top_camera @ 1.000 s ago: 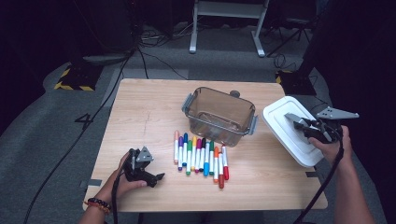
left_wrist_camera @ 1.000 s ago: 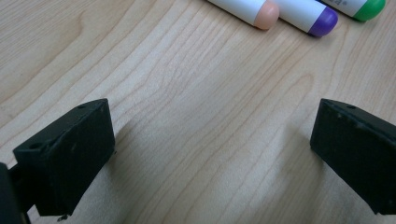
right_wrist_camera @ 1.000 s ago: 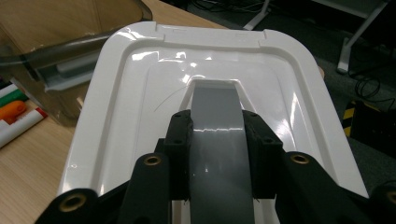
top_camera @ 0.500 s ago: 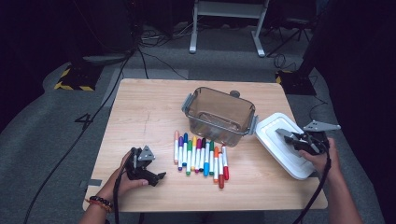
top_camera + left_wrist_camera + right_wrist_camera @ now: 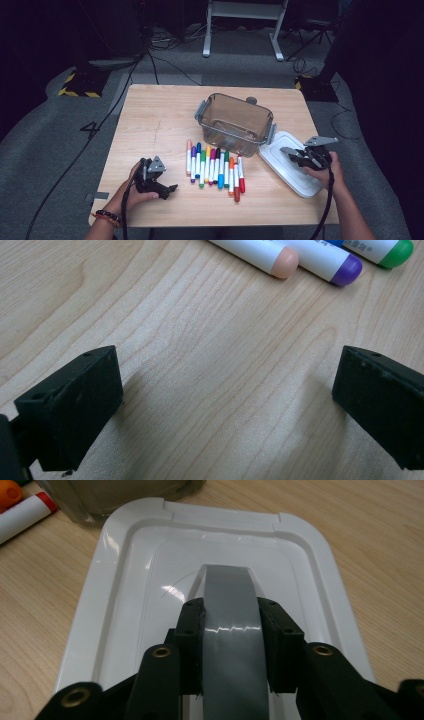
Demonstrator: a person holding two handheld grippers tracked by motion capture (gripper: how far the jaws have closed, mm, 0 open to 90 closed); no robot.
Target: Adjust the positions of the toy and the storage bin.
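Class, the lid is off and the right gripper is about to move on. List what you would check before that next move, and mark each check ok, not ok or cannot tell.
1. White plastic lid lies flat on the wooden table: ok.
2. Right gripper is free of the lid's grey strap handle: not ok. Its jaws have just been opening, but the strap is between them and the pads touch it.
3. Clear brown plastic container is uncovered: ok.
4. Row of coloured marker pens lies apart from the lid: ok.
5. Left gripper is open with nothing between its jaws: ok.
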